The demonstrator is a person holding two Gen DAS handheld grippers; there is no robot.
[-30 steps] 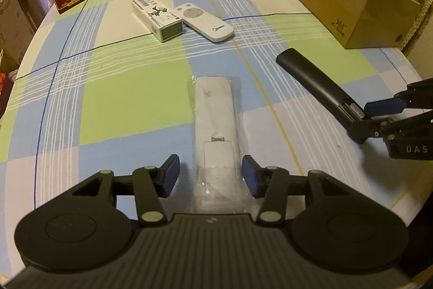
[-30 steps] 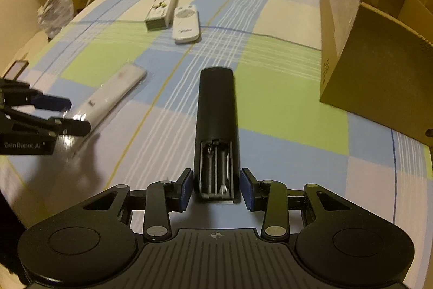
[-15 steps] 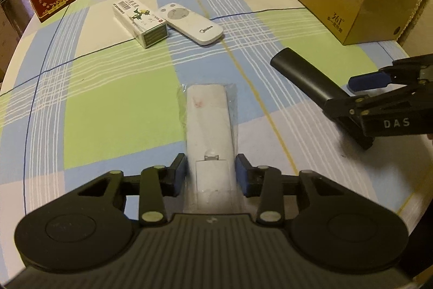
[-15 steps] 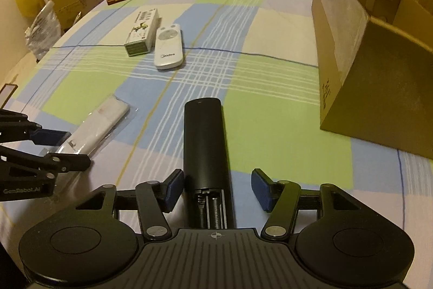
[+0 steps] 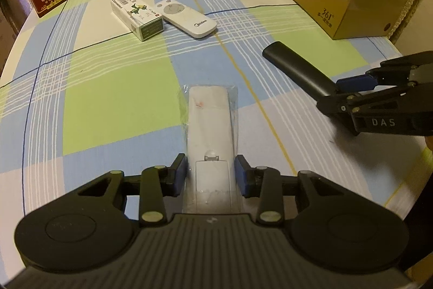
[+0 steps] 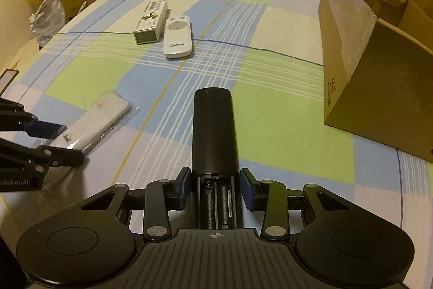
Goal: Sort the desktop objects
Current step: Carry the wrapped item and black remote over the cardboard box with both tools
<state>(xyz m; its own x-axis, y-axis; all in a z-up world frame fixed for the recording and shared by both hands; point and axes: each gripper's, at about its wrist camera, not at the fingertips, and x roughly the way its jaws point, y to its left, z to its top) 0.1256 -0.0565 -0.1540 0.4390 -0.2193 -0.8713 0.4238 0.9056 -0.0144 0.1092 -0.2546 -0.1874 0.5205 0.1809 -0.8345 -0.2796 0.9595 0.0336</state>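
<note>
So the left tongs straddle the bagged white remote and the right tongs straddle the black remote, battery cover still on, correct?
Not quite: the long black remote has its cover off, batteries exposed in the right wrist view. The rest holds: left tongs, bagged white remote, right tongs.

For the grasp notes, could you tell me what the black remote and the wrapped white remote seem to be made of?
Black remote: apparently matte plastic, dull, glare-free.
White remote: likely smooth plastic, inside a clear glossy film sleeve that glints and wrinkles at its edges.
</note>
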